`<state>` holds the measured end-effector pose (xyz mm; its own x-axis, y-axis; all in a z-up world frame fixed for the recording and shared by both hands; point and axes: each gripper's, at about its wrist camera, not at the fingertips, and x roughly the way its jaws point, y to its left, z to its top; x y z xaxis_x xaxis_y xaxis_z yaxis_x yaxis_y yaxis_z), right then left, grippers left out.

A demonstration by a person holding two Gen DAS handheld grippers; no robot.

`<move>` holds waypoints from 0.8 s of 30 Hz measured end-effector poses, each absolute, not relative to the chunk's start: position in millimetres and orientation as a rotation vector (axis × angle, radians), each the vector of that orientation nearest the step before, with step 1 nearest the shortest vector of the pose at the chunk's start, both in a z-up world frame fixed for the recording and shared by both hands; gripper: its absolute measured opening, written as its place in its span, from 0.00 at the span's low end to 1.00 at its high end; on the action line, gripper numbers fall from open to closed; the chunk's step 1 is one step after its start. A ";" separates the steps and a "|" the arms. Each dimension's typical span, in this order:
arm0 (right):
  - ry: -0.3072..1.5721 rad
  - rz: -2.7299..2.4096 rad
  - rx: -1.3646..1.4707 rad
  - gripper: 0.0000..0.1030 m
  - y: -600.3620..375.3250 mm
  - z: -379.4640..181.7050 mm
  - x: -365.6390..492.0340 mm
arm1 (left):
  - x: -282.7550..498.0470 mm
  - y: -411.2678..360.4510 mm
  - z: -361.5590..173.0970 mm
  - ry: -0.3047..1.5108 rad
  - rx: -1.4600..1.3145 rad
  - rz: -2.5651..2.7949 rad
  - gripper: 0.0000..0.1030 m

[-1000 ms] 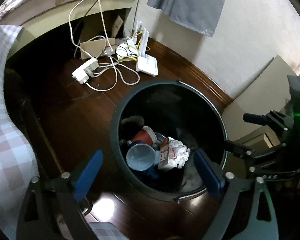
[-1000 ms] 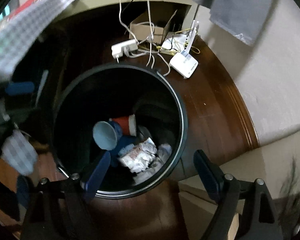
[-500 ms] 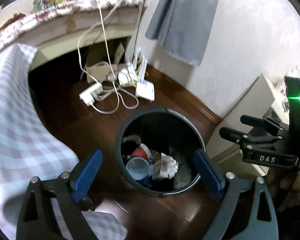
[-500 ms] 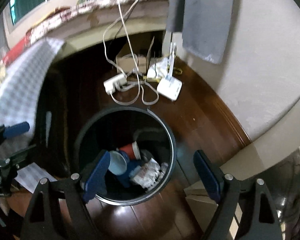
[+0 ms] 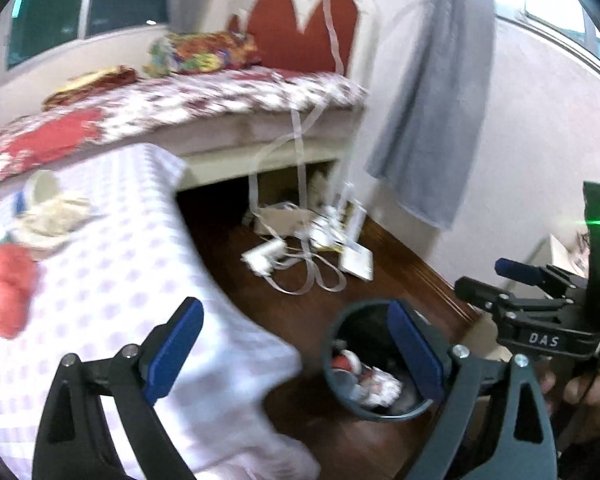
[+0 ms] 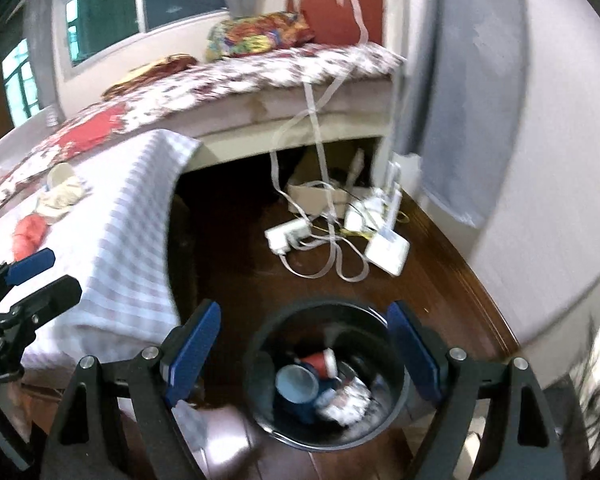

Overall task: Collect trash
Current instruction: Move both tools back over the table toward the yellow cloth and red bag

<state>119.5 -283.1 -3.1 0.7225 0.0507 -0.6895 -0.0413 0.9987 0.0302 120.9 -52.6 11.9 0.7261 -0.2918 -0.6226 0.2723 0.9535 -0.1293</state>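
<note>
1. The left gripper [image 5: 296, 354] has its jaws spread wide. Nothing lies between its blue pads [image 5: 174, 350].
2. The right gripper [image 6: 308, 354] has its jaws equally wide apart, with nothing held between its blue pads [image 6: 194, 346].
3. The black trash bin [image 6: 396, 396] stands on the dark wooden floor [image 6: 432, 280], just beside the hanging edge of the checked tablecloth [image 6: 132, 248].
4. In the right wrist view the bin appears between the two fingers, below them. In the left wrist view the bin [image 5: 332, 384] sits partly behind the right-hand finger.
5. Contents of the bin:
   - a red paper cup [image 6: 320, 362] on its side;
   - a blue cup [image 6: 296, 386] with its mouth facing the camera;
   - crumpled white paper [image 6: 346, 400].
6. Trash on the tablecloth, toward its far left edge:
   - a red object [image 5: 6, 292], blurred, kind not identifiable;
   - a crumpled pale wrapper [image 5: 54, 216] next to it;
   - a small pale cup [image 5: 40, 188] at the far end.
7. On the floor beyond the bin, close to the wall, lie a white power strip [image 6: 286, 234], looped white cables [image 6: 332, 252] and a white router [image 6: 388, 254].
8. A grey cloth [image 6: 472, 92] hangs against the wall above the router.
9. A bed with a patterned red and white cover [image 6: 228, 76] runs behind the table.
10. Each gripper is visible in the other's view: the right gripper at the right edge of the left view, the left gripper at the left edge of the right view.
</note>
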 end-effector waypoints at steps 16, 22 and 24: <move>0.722 0.382 -0.088 0.84 -100.7 18.0 154.1 | 93.4 102.0 12.8 0.642 -0.137 0.024 0.92; 0.708 0.527 -0.093 0.84 -28.0 21.6 159.2 | 63.1 177.1 12.3 0.593 -0.191 0.199 0.91; 0.712 0.557 -0.104 0.84 -0.5 19.6 162.1 | 56.8 202.5 9.8 0.590 -0.199 0.260 0.91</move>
<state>162.1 -0.5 19.6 0.6189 0.4484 -0.6449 -0.5173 0.8505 0.0948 56.8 202.5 9.8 0.7999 0.1841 -0.5712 -0.2973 0.9483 -0.1107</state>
